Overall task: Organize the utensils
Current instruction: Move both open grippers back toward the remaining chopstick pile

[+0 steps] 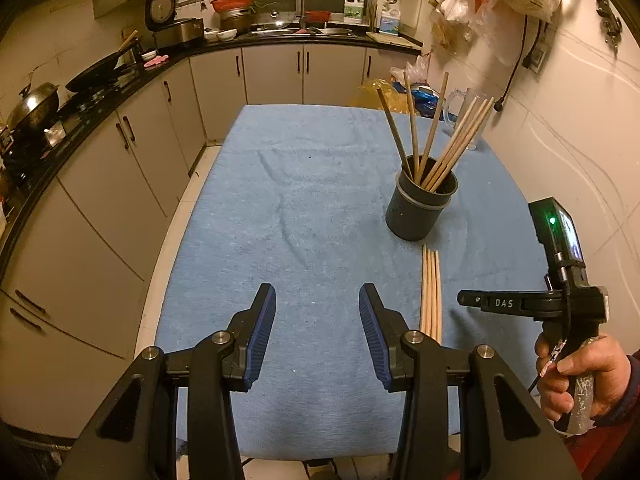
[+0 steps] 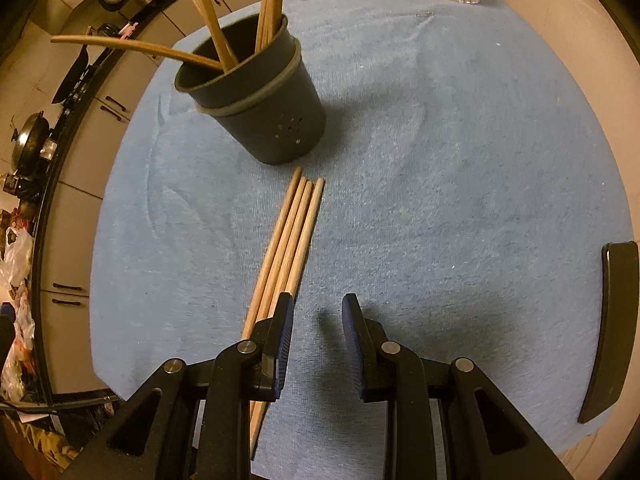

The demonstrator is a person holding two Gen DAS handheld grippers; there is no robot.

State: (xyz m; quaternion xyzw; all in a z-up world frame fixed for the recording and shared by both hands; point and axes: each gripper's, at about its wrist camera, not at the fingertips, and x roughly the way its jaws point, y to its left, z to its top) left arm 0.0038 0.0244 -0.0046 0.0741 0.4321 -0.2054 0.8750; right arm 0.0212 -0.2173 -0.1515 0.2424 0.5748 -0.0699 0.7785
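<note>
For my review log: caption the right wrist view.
Open right gripper beside four loose chopsticks near the chopstick holder.

Four chopsticks (image 2: 294,232) lie on the cloth (image 2: 440,200) before the holder (image 2: 272,116).

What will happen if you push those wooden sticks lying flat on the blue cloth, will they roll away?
The four round pale wooden chopsticks look smooth, so they would probably roll sideways, though the fuzzy blue towel cloth may slow them. They look thin and stiff, likely light. Lying loose side by side, they could scatter.
</note>
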